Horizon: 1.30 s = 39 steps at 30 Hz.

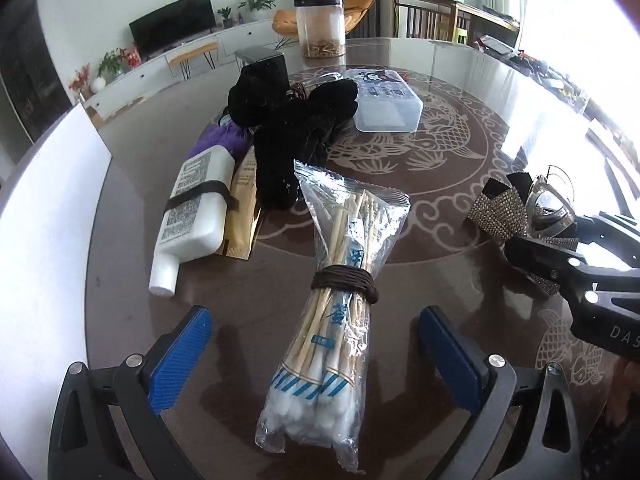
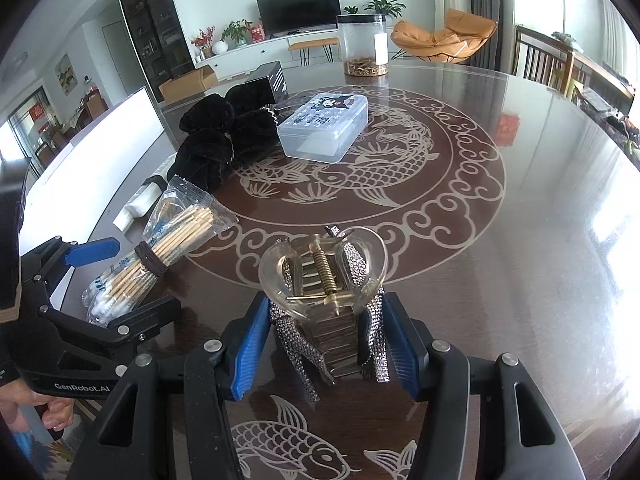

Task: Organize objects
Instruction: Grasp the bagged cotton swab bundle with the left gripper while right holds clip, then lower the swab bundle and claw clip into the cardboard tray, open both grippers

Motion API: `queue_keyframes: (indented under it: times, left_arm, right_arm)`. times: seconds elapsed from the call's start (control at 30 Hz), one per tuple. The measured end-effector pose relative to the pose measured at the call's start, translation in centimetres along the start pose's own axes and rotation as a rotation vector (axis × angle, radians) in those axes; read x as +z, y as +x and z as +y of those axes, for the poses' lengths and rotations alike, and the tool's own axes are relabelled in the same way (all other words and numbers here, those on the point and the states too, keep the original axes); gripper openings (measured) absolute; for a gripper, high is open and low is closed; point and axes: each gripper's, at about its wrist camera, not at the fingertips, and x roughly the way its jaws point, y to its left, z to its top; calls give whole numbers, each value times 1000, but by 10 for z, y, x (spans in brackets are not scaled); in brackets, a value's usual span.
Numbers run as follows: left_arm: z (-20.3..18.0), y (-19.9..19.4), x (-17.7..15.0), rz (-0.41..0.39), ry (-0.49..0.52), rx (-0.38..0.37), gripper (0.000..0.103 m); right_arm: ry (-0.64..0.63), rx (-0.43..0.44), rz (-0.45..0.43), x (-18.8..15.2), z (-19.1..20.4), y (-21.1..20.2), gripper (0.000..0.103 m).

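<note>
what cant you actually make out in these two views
- Purple item, left wrist view: mostly buried under the black velvet scrunchies, so what it is stays unclear.
- Hair claw clip, right wrist view: whether the right hand-held gripper pads actually press it is unclear.
- Lotion bottle label: print too small to read.
</note>
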Motion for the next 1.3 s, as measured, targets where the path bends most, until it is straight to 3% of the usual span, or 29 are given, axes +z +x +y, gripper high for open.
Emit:
queue_keyframes:
  times: [0.23, 0.27, 0.33, 0.47, 0.5, 0.57, 0.6, 0.77, 0.9, 1.03, 1.17, 1.3]
  left_arm:
    - [6, 5, 1, 10, -55, -38, 103]
    - [5, 5, -1, 8, -57, -37, 103]
    - [4, 6, 0, 13, -65, -29, 103]
    - [1, 6, 3, 64, -56, -36, 100]
    - [1, 3, 2, 44, -55, -34, 91]
    - [-2, -7, 2, -6, -41, -39, 34]
    - [-3, -8, 2, -3, -40, -43, 29]
    - [2, -26, -6, -40, -108, -92, 28]
    - [18, -71, -15, -102, -194, -161, 28]
    - [48, -132, -26, -167, -277, -219, 28]
    - [108, -188, -37, -235, -348, -171, 28]
    - [185, -217, -60, -235, -452, -30, 28]
  right_arm:
    - [-14, -9, 3, -1, 2, 0, 59]
    - [-16, -9, 3, 0, 2, 1, 61]
    - [-24, -20, 9, -1, 4, 2, 80]
    - [-34, -30, 20, 1, 6, 6, 83]
    - [-42, -28, 23, 2, 7, 8, 83]
    - [-67, -15, 18, 6, 10, 10, 73]
    - [-74, -11, 14, 7, 12, 9, 58]
    - [-41, 38, 18, 9, 12, 0, 55]
    - [-16, 99, -6, 14, 25, -29, 55]
    - [-50, 182, -63, 29, 64, -69, 55]
    - [-109, 317, -109, 48, 125, -103, 55]
    - [-201, 485, -108, 62, 208, -120, 55]
